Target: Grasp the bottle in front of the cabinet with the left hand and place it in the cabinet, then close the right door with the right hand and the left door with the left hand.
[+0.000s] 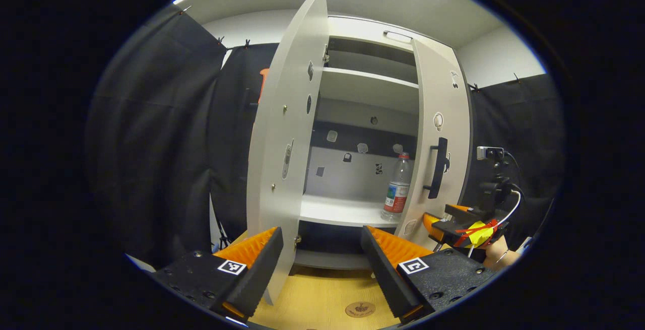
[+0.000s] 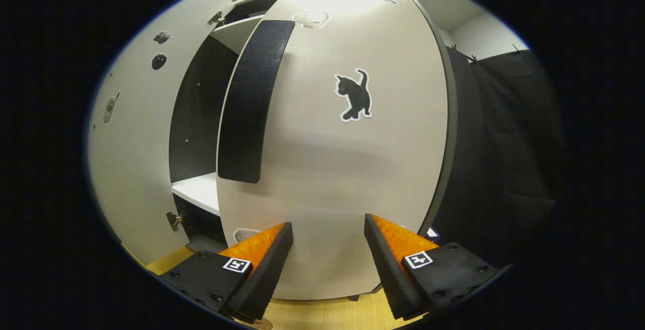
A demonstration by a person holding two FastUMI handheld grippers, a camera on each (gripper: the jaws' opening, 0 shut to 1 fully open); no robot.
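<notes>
1. Left gripper view: the left hand-held gripper (image 1: 318,262) has its fingers apart with nothing between them, low over the wooden worktop (image 1: 322,297), just in front of the cabinet (image 1: 368,90).
2. Beyond it the left door (image 1: 282,133) stands wide open, edge-on to this camera, its lower edge close beside the left finger.
3. Inside, the bottle (image 1: 397,189) stands upright on the white middle shelf (image 1: 342,211), toward the shelf's right end, near the inner face of the right door (image 1: 441,133). The placing step looks done.
4. The upper shelf and the dark space under the middle shelf look empty as far as can be seen.
5. Right gripper view: the right hand-held gripper (image 2: 326,264), also spread and empty, faces the outer side of the right door (image 2: 342,169) at close range, below the cat sticker (image 2: 354,95) and to the right of the dark handle (image 2: 252,103). Contact cannot be told.
6. Judged step: closing the right door, which is partly swung in with a gap left.
7. Next call: a steady push on the panel until it seats, without disturbing the bottle behind it; then the left door.
</notes>
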